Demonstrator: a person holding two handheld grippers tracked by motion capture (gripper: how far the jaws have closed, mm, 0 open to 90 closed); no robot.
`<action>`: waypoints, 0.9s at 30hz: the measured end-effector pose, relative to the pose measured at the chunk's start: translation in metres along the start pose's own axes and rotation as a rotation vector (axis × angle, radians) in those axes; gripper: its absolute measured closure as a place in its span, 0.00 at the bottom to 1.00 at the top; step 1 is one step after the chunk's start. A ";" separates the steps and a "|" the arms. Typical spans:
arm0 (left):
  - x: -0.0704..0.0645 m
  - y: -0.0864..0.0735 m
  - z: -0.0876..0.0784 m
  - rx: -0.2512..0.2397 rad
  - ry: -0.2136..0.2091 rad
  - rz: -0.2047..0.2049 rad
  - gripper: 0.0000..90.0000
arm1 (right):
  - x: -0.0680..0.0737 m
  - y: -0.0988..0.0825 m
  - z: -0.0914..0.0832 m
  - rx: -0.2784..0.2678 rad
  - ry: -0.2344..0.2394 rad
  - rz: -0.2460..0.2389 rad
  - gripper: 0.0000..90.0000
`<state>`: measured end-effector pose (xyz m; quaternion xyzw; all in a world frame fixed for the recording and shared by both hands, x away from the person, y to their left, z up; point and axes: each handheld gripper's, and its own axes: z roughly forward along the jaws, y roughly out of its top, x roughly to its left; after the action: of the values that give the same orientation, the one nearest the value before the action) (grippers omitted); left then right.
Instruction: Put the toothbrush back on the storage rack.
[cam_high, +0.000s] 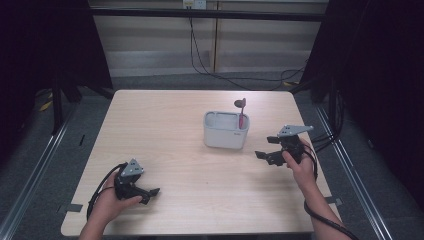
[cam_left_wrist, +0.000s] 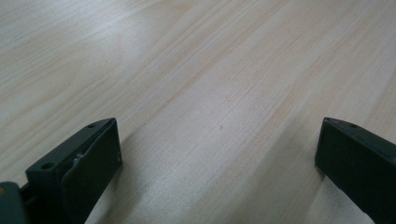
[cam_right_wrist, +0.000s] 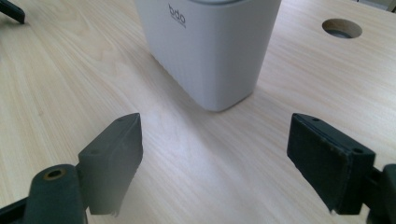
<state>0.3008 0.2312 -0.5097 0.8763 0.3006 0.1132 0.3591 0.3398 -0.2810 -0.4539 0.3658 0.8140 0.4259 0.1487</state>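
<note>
- Near the middle of the pale wooden worktop (cam_high: 175, 130) stands a white holder (cam_high: 225, 130), a rounded-cornered box with an open top split into compartments.
- Out of the holder's back right compartment rises a pink-handled brush (cam_high: 241, 112), its dark head above the rim and leaning slightly.
- To the right of the holder, near it but not touching, the right gripper (cam_high: 265, 156) is held in the person's right hand (cam_high: 299, 162), pointing toward the holder's front right corner.
- Its fingers (cam_right_wrist: 116, 154) stand wide apart with nothing between them; in the right gripper view the holder's white wall (cam_right_wrist: 210, 46) with small grey lettering sits just ahead of them, past a strip of bare wood.
- Beyond the holder in that same view, a round hole (cam_right_wrist: 342, 28) is cut into the worktop.
- Well to the front left of the holder, the left gripper (cam_high: 150, 194) rests low on the worktop in the left hand (cam_high: 107, 205), a black cable looping off it toward the person.
- Its fingers (cam_left_wrist: 88, 163) are likewise spread wide and empty, with plain wood grain between and ahead of them.
- Behind the worktop, far beyond the holder, black cables trail down a pale wall panel (cam_high: 160, 45).
</note>
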 end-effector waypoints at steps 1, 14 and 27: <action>0.000 0.000 0.000 0.000 0.000 0.000 0.00 | -0.001 -0.002 0.000 0.001 0.003 0.004 0.20; 0.000 0.000 0.000 0.000 0.000 0.000 0.00 | -0.009 -0.024 -0.001 0.024 -0.004 0.026 0.20; 0.000 0.000 0.000 0.000 0.000 0.000 0.00 | -0.018 -0.042 -0.006 0.044 -0.013 0.044 0.20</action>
<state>0.3008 0.2312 -0.5097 0.8763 0.3005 0.1132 0.3591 0.3296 -0.3129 -0.4851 0.3895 0.8141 0.4086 0.1366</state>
